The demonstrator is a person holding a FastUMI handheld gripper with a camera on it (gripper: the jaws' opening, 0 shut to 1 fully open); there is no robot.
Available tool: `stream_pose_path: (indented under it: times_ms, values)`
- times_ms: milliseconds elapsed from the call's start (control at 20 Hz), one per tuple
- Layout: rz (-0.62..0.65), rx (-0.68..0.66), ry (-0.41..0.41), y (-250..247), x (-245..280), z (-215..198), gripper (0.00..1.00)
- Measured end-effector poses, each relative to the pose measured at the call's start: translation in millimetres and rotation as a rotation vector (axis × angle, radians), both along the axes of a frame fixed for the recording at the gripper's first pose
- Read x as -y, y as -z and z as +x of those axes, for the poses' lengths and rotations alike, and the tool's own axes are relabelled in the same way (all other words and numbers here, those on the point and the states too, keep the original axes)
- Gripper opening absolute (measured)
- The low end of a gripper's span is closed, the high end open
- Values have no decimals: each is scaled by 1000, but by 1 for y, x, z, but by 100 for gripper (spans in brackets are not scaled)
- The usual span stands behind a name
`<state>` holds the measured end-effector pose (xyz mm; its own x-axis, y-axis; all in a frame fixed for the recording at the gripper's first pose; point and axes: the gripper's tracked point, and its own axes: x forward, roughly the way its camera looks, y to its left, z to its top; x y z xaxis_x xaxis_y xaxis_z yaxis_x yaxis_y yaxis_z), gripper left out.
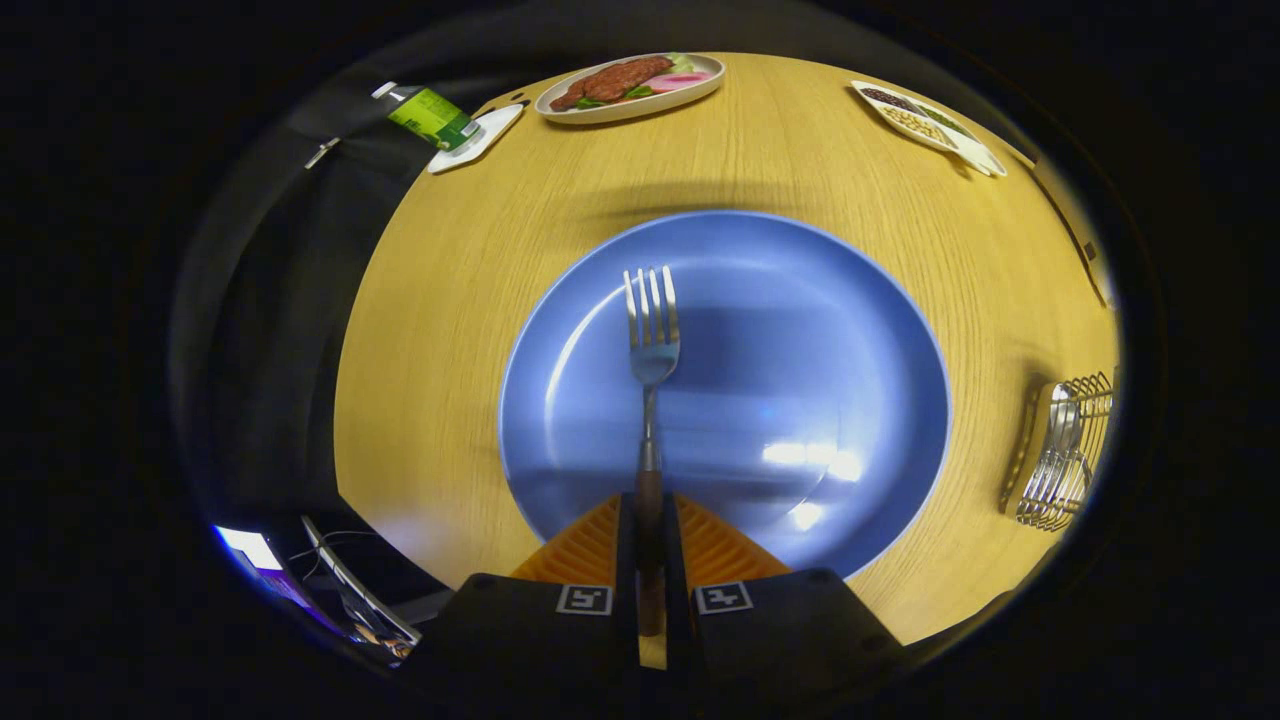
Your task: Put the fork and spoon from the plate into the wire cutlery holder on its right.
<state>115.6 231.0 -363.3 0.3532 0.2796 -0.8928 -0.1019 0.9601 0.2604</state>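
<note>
Gripper (650, 540): fingers drawn narrow, both pressing on the dark handle of the fork (651, 340), which runs straight ahead from between them, tines outward.

Plate (860, 400): blue, beneath and beyond the fingers; the fork lies over its middle, whether lifted clear or touching cannot be told. No spoon is seen on it.

Wire cutlery holder (1085, 440): to the plate's right on the wooden surface (450, 350), well apart from the fork. A spoon (1064, 425) appears to rest in it already.

Far edge: a dish of food (630, 85), a bottle (430, 115), a divided tray (925, 115).

Status, as judged: spoon step likely done; fork gripped, carry and placement remaining.
</note>
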Motion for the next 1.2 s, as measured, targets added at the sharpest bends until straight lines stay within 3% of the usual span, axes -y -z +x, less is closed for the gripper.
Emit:
stream_pose_path:
  times_ms: [300,600,800,1200]
  values:
    - [72,65,-65,-20,2,-8,8]
    - [73,80,-78,-48,26,-24,8]
    - [48,101,-154,-81,55,-43,8]
    - [-19,117,-210,-154,147,-76,8]
